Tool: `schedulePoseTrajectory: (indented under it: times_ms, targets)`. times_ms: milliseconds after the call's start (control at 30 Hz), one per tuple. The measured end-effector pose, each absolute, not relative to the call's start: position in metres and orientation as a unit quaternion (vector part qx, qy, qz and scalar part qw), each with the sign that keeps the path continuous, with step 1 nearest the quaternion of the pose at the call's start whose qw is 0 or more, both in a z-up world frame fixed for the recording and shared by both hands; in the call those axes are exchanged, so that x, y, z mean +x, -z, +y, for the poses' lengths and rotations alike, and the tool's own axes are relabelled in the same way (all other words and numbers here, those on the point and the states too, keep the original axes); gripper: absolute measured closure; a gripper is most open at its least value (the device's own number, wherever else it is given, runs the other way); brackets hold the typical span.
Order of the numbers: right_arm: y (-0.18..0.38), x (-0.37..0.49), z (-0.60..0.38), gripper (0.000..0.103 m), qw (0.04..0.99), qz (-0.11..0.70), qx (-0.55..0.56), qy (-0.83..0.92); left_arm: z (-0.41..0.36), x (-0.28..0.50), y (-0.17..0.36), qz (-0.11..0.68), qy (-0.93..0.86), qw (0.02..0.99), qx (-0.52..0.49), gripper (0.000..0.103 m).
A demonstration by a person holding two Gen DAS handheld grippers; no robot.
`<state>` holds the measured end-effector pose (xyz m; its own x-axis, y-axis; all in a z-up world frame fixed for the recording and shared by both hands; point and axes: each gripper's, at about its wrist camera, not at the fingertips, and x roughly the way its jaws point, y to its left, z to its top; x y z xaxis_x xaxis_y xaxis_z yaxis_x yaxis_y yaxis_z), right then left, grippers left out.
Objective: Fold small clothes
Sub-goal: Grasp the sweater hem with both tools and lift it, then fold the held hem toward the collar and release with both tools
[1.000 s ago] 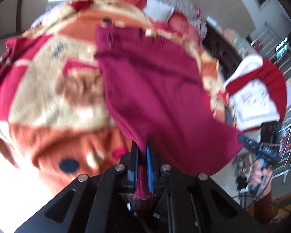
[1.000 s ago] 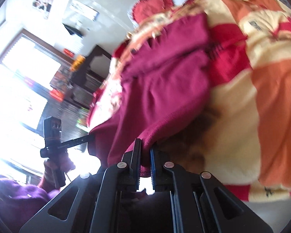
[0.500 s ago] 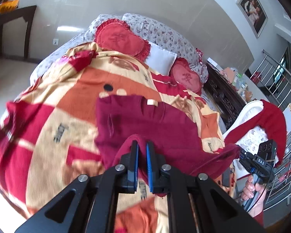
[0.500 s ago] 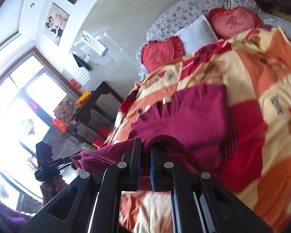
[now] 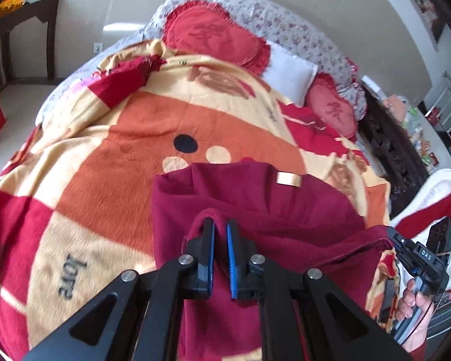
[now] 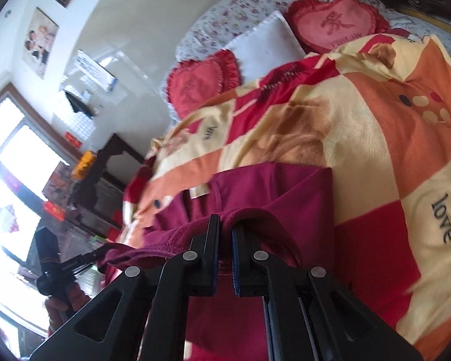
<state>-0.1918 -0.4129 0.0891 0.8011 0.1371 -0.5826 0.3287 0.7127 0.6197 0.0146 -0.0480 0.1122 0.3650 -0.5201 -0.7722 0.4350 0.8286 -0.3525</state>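
Observation:
A dark red small garment (image 5: 255, 198) with a beige neck label (image 5: 288, 179) lies on the bed's orange, cream and red blanket (image 5: 114, 156). My left gripper (image 5: 221, 225) is shut on one corner of its near hem and holds it over the garment's upper part. My right gripper (image 6: 225, 221) is shut on the other hem corner of the garment (image 6: 270, 192). The hem stretches between both grippers. The right gripper shows in the left wrist view (image 5: 406, 252); the left one shows in the right wrist view (image 6: 84, 258).
Two red heart cushions (image 5: 213, 36) and a white pillow (image 5: 288, 72) lie at the head of the bed. Dark wooden furniture (image 5: 391, 147) stands beside the bed. A white and red garment (image 5: 439, 192) lies at the right.
Both grippers have carried the garment's hem up and forward over its upper part, toward the neck label. The cloth that hung in front of the cameras is now low and folded over.

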Motion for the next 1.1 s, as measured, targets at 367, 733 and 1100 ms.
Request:
schedulePoseTrajectory:
  times_ms: [367, 733, 1100]
  targets:
    - [-0.043, -0.135, -0.444, 0.103, 0.843, 0.357, 0.390, 0.098, -0.071, 0.067, -0.068, 0.537, 0.274, 0.795, -0.071, 0.083]
    - [-0.087, -0.161, -0.404, 0.094, 0.893, 0.332, 0.291, 0.089, -0.061, 0.050, -0.091, 0.501, 0.285, 0.815, -0.064, 0.023]
    - [-0.030, -0.096, -0.438, 0.096, 0.857, 0.379, 0.308, 0.163, -0.091, 0.052, -0.044, 0.541, 0.272, 0.795, 0.020, 0.025]
